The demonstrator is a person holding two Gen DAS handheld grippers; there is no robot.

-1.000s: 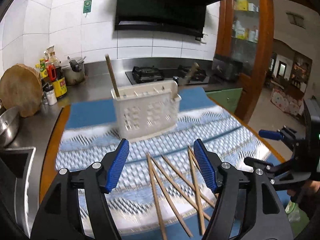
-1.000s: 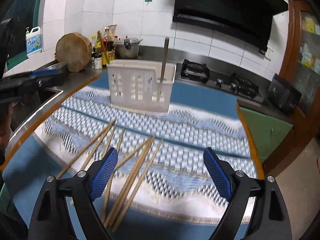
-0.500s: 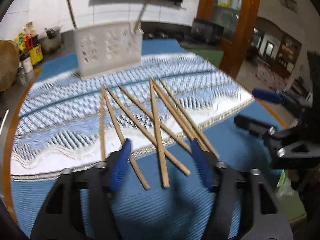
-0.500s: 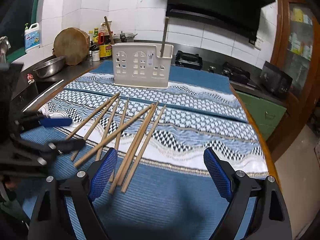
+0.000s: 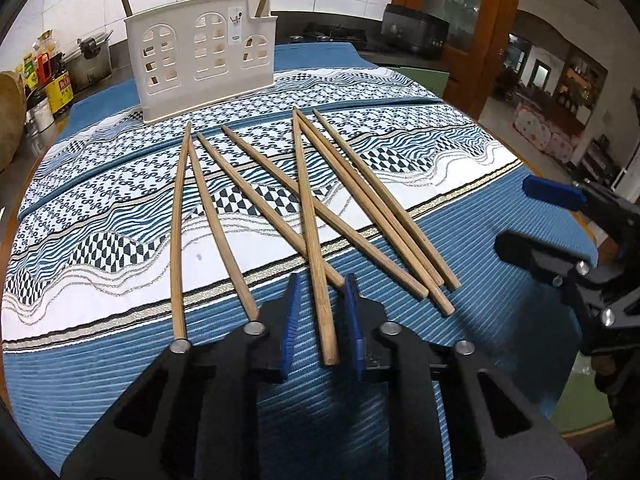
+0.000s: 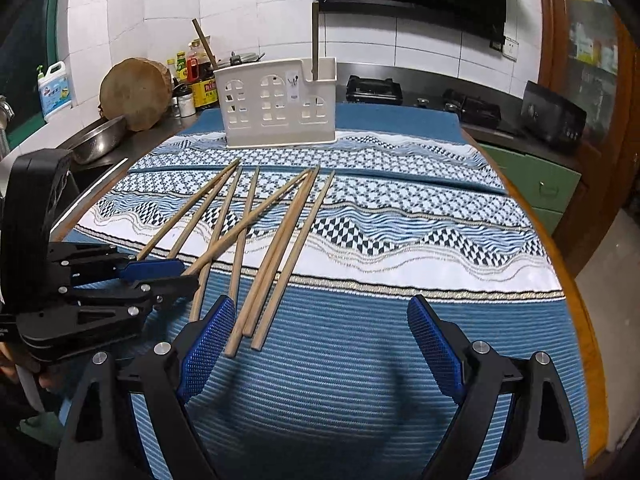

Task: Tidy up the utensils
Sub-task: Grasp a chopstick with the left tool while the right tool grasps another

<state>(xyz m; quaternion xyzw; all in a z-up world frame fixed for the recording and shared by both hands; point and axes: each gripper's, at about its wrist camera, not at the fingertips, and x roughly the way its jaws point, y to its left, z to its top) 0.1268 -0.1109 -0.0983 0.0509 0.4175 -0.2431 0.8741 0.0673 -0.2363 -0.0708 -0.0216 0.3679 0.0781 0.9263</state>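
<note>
Several wooden chopsticks lie fanned out on a blue and white patterned cloth. My left gripper is low over their near ends, its jaws closing around one chopstick that crosses over another. A thin gap still shows on each side of it. From the right wrist view the left gripper sits at the left of the fan. My right gripper stands open above the cloth with nothing between its fingers, its left pad beside the ends of three chopsticks. A white utensil holder at the back has two chopsticks upright in it.
Behind the holder is a gas stove. A round wooden block, bottles and a steel bowl stand at the back left, by a sink. The table's wooden edge runs down the right.
My left gripper has dropped towards the chopsticks' near ends and its jaws have narrowed from wide open to close around one chopstick. My right gripper has also come lower, still open.
</note>
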